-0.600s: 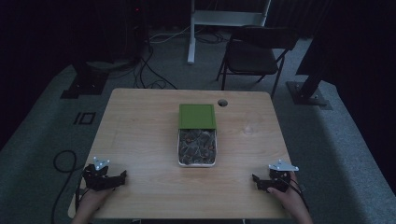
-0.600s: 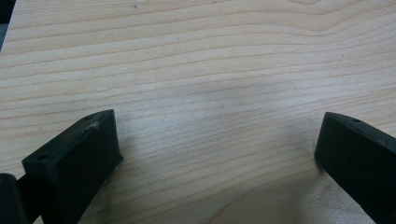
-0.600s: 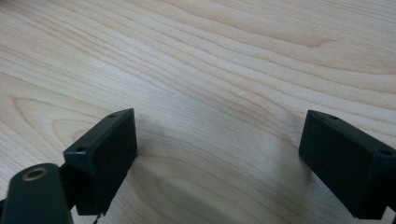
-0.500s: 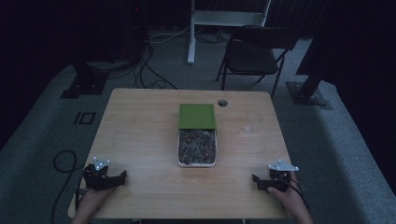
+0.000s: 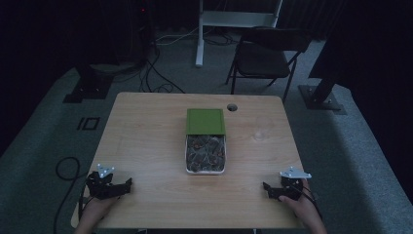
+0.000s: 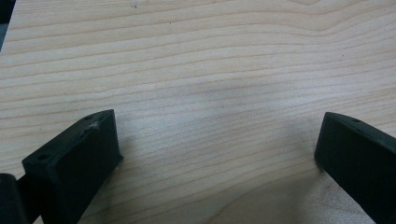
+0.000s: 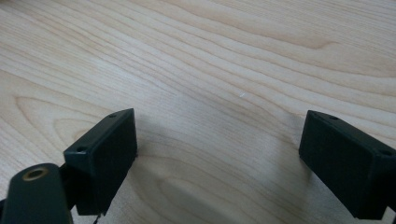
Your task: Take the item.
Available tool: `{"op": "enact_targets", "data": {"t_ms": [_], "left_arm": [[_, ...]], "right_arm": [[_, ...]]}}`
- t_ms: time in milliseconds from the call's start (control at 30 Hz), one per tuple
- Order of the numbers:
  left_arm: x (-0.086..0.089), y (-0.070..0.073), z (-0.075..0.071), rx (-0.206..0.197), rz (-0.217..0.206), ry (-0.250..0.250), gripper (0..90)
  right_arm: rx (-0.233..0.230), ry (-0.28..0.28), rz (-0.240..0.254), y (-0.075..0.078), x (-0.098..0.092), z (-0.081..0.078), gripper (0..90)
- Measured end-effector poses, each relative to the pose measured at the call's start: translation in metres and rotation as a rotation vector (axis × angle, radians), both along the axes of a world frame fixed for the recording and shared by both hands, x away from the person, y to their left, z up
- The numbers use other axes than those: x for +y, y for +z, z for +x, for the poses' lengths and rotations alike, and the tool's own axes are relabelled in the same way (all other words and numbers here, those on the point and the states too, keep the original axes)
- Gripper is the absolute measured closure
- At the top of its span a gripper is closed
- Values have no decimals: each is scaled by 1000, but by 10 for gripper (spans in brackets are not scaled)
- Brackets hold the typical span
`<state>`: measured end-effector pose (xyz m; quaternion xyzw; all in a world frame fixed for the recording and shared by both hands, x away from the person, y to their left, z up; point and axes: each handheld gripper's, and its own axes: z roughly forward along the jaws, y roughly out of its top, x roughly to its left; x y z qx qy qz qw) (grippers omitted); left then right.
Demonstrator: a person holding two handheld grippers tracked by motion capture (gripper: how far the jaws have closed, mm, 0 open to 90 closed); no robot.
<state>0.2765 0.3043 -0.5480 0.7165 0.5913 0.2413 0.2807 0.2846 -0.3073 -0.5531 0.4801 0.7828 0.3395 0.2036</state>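
Note:
In the high view a white tray (image 5: 187,161) holding small dark pieces lies at the table's middle, with a green lid (image 5: 205,121) slid back over its far end. My left gripper (image 5: 127,184) rests on the table near the front left corner, held by a hand. My right gripper (image 5: 266,187) rests near the front right corner. The left gripper (image 6: 219,144) stands open over bare wood, its black fingers (image 6: 74,163) wide apart. The right gripper (image 7: 219,144) is likewise open, nothing between its fingers (image 7: 105,156).
The wooden table (image 5: 146,136) has a round cable hole (image 5: 232,107) at its far edge. A dark folding chair (image 5: 265,53) stands behind the table. Cables (image 5: 63,168) lie on the grey carpet to the left.

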Motion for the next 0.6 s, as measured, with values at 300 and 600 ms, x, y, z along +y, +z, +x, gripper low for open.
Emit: {"op": "enact_targets", "data": {"t_ms": [300, 600], "left_arm": [[0, 0, 0, 0, 0, 0, 4], [0, 0, 0, 1, 0, 0, 5]], "right_arm": [[-5, -11, 19, 1, 2, 3, 113], [-47, 21, 19, 18, 12, 6, 113]]}}
